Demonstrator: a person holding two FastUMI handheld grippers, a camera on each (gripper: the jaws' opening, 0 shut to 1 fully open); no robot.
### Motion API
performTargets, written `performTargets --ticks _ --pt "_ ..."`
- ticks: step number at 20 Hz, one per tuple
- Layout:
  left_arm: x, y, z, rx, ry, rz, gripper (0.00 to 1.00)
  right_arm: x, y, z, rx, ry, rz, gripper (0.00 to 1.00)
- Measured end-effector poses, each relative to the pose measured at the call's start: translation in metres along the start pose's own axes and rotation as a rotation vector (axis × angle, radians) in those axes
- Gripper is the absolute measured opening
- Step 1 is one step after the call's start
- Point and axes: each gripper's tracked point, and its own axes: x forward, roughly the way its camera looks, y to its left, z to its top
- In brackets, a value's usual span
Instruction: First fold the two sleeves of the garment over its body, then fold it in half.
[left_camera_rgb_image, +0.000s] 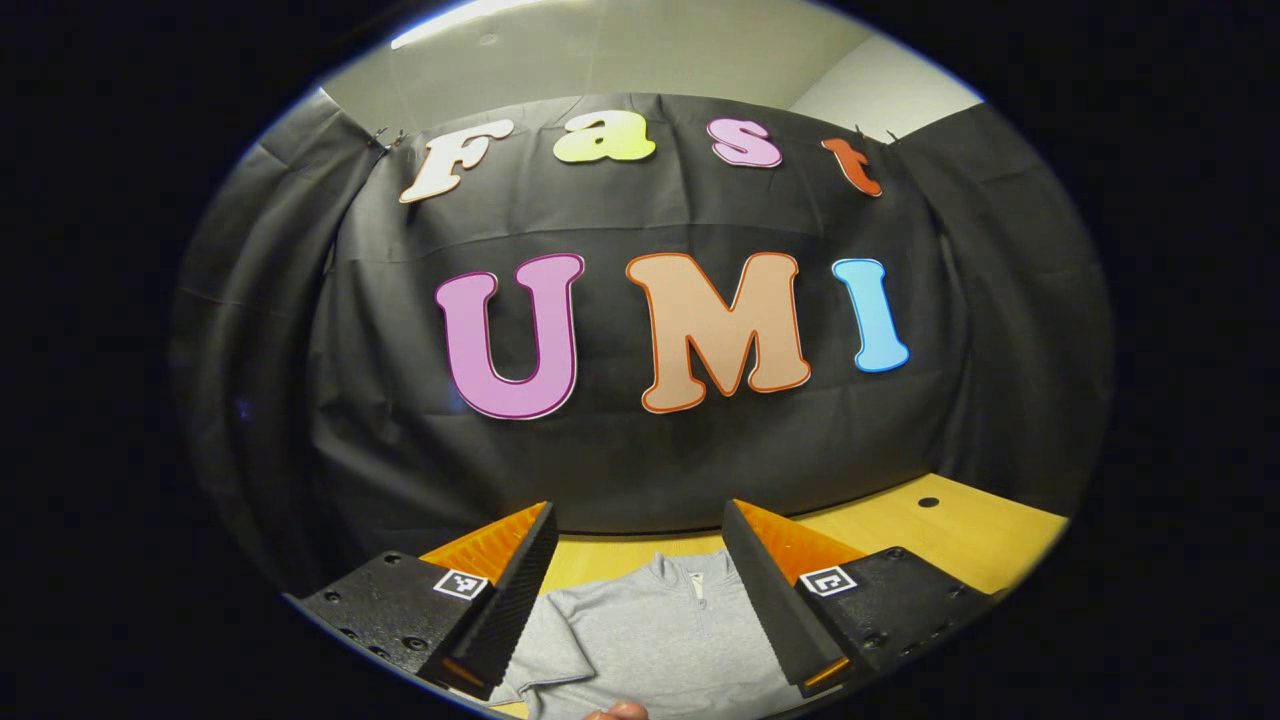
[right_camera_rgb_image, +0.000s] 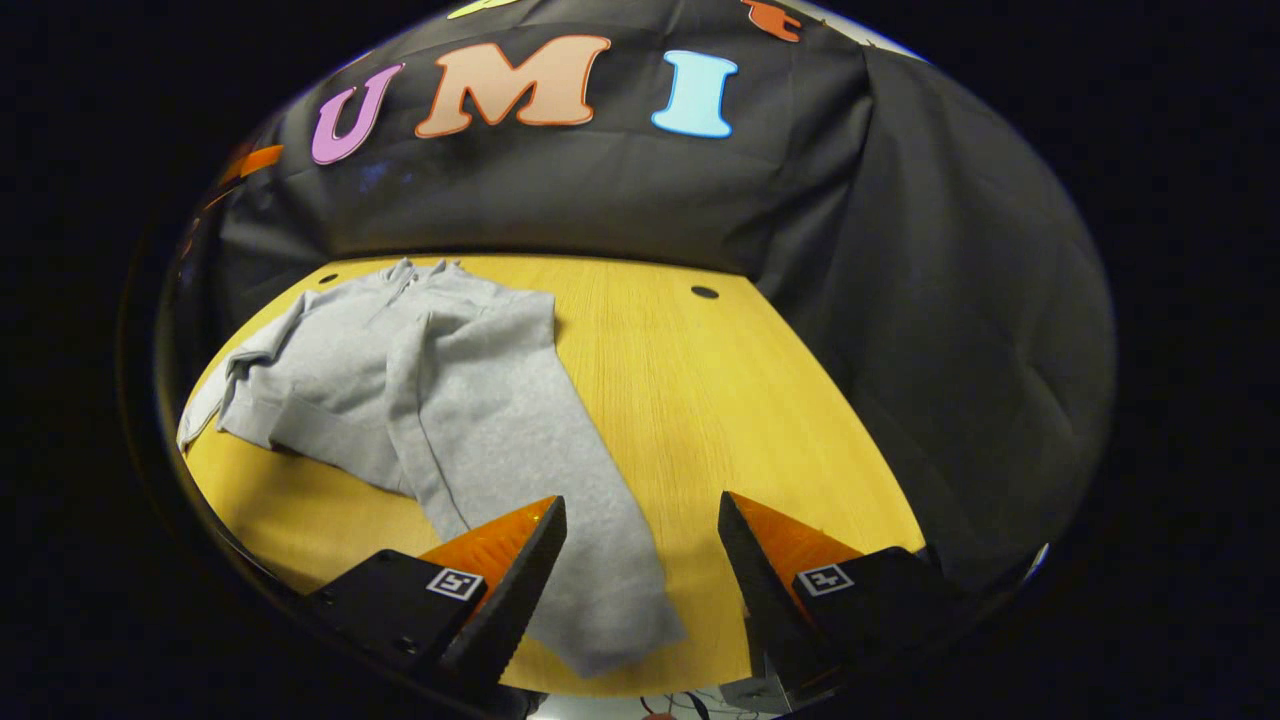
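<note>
A grey zip-collar sweatshirt (right_camera_rgb_image: 400, 380) lies on the yellow wooden table (right_camera_rgb_image: 700, 400). In the right gripper view one long sleeve (right_camera_rgb_image: 530, 460) runs diagonally from the shoulder down to its cuff (right_camera_rgb_image: 620, 630) near the front edge. My right gripper (right_camera_rgb_image: 640, 520) stands open above that sleeve's lower part, with nothing between its fingers. In the left gripper view the collar and zip (left_camera_rgb_image: 695, 580) show between the fingers of my left gripper (left_camera_rgb_image: 640, 530), which is open and raised well above the garment (left_camera_rgb_image: 650, 640).
Black cloth walls close the booth behind and to the right. Two small round holes (right_camera_rgb_image: 704, 292) sit in the tabletop near the back. Bare table lies to the right of the sweatshirt. A fingertip (left_camera_rgb_image: 615, 712) shows at the bottom of the left gripper view.
</note>
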Motion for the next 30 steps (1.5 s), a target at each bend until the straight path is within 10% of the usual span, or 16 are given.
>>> performTargets --ticks 12,14,20,30 --pt "0.002 0.005 -0.009 -0.010 0.021 0.016 0.97 0.003 0.007 -0.071 0.083 0.207 0.034 0.98" --pt "0.001 0.006 -0.007 -0.010 0.017 0.017 0.96 0.005 0.014 -0.076 0.132 0.237 0.062 0.89" --pt "0.001 0.011 -0.009 -0.006 0.018 0.028 0.97 0.006 0.023 -0.070 0.197 0.275 0.084 0.18" --pt "-0.004 0.024 -0.004 -0.006 0.004 0.056 0.96 0.012 0.019 0.003 0.307 0.156 0.074 0.11"
